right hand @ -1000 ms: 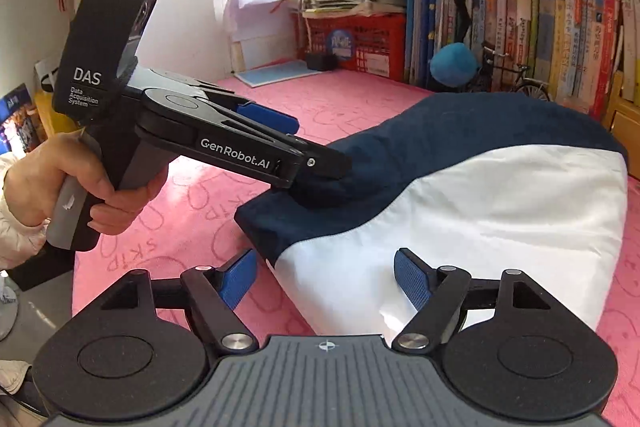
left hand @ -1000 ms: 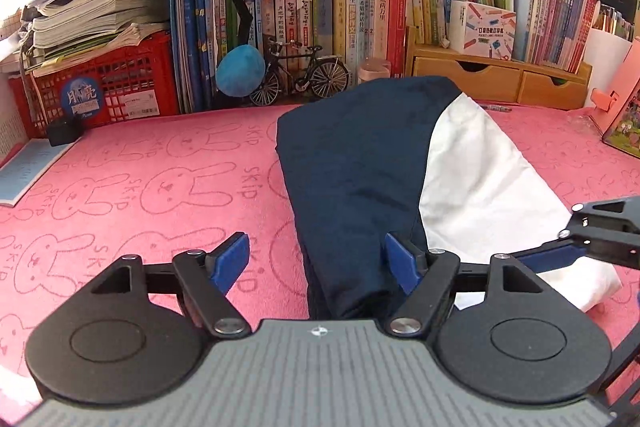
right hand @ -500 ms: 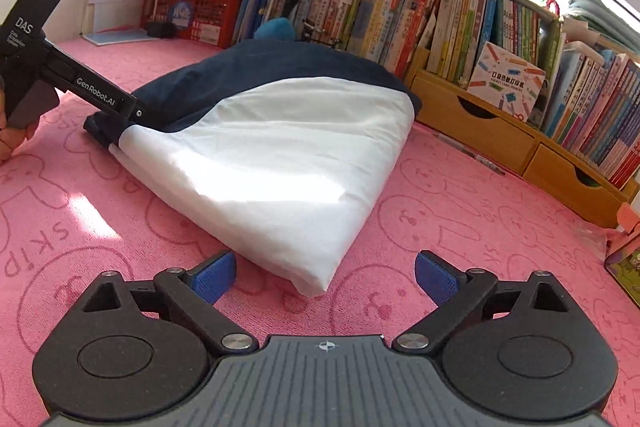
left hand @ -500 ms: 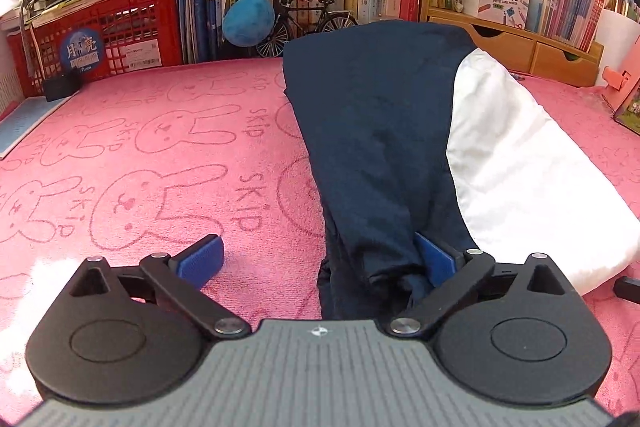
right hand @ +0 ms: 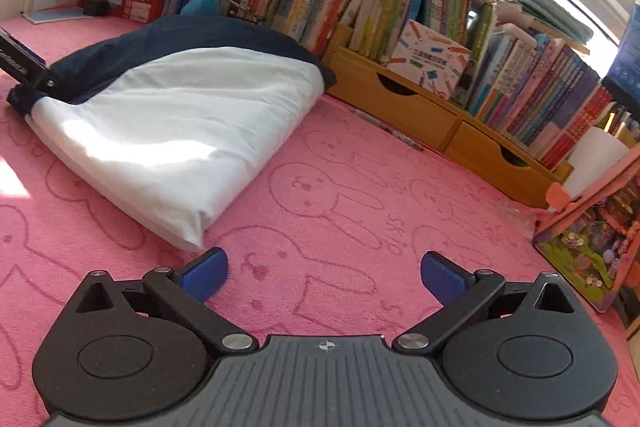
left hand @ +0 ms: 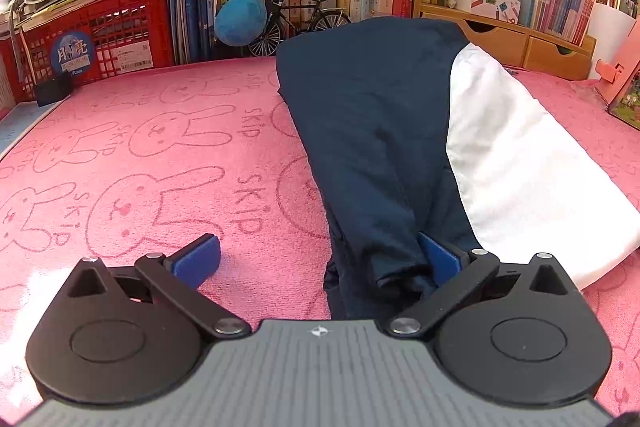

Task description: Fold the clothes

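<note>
The left claw (left hand: 316,259) is sitting spread wide at the near dark corner of the navy-and-white garment (left hand: 400,131), one blue pad lying on the pink bunny-print cover (left hand: 152,155) and the other nudging into the bunched navy fabric. The garment is lying as a compact folded bundle mid-bench, just in front of the bookshelf (right hand: 400,11). A closing pinch here risks catching only the top layer, which would be peeling the fold open; dragging could be skewing the whole bundle. Further right, the right claw (right hand: 324,271) is hovering spread and empty over bare cover, just off the white corner, so it is offering no counter-hold against slipping.
</note>
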{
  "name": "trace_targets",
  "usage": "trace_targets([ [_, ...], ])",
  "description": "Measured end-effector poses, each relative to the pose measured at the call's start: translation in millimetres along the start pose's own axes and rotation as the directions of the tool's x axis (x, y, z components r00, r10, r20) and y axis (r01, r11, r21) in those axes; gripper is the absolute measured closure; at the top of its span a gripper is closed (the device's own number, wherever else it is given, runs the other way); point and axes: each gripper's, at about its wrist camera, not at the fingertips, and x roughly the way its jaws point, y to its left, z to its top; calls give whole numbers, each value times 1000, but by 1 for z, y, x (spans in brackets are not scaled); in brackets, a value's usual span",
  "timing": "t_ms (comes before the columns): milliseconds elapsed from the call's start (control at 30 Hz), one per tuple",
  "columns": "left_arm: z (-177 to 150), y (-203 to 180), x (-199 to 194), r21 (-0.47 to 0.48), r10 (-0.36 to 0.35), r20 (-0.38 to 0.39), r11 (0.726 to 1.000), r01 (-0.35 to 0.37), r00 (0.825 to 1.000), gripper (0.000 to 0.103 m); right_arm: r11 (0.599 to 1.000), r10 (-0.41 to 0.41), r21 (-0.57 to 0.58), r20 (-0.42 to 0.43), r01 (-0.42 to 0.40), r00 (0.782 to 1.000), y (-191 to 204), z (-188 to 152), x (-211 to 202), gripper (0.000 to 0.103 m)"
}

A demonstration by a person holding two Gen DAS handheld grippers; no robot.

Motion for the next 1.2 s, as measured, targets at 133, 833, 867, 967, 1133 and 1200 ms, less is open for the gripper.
trace_targets([
  [133, 0, -1, -1, -7, 11, 4, 1000, -11, 1000, 0, 991, -121, 45, -46, 123, 992, -26, -18, -4, 0],
  [833, -30, -62, -75, 56, 52, -47, 997, -49, 998, 0, 940, 327, 61, 133, -337, 936, 31, 4, -74, 0],
  [867, -34, -67, -76, 74, 53, -48, 996, -50, 997, 0, 929, 345, 94, 136, -359, 929, 30, 3, -72, 0],
  [967, -40, -75, -72, 103, 53, -65, 994, -46, 996, 0, 908, 357, 177, 144, -379, 923, 29, -1, -64, 0],
  [1133, -41, -71, -65, 53, 21, -91, 998, -16, 996, 0, 889, 353, 252, 153, -382, 923, 29, -8, -50, 0],
  [1200, -41, -68, -63, 34, 13, -96, 999, -10, 995, 0, 884, 356, 269, 140, -382, 924, 28, -8, -44, 0],
])
